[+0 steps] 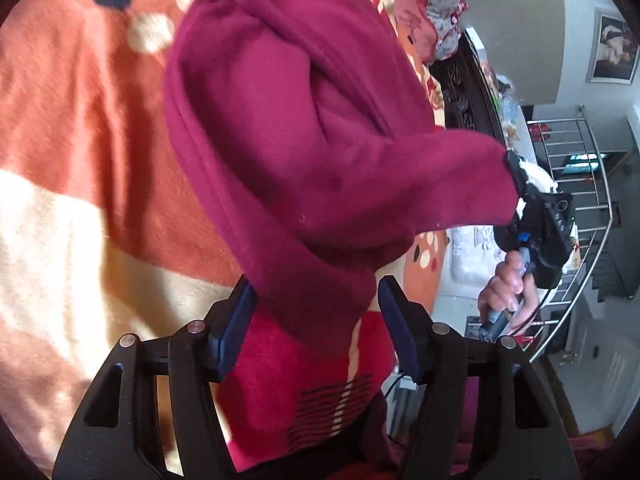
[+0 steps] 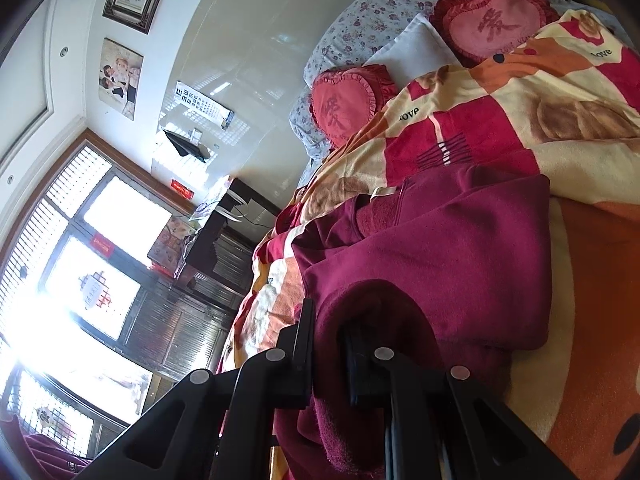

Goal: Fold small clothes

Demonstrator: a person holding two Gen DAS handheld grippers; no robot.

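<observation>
A maroon fleece garment (image 1: 300,140) lies partly lifted over the patterned blanket (image 1: 80,120). My left gripper (image 1: 318,320) is open, and the garment's lower fold hangs between its blue pads (image 1: 240,320) without being pinched. Off to the right, my right gripper (image 1: 516,176) is shut on one end of the garment and holds it raised; a hand (image 1: 508,280) grips its handle. In the right wrist view the maroon garment (image 2: 440,248) spreads over the bed, and a bunch of it is clamped in the right gripper (image 2: 330,332), covering the fingertips.
The bed's blanket (image 2: 480,128) runs up to two heart-shaped red pillows (image 2: 344,104) and a floral sheet (image 2: 380,8). A dark cabinet (image 2: 208,248) stands beside the bed under a bright window (image 2: 80,280). A metal railing (image 1: 580,184) lies beyond the bed edge.
</observation>
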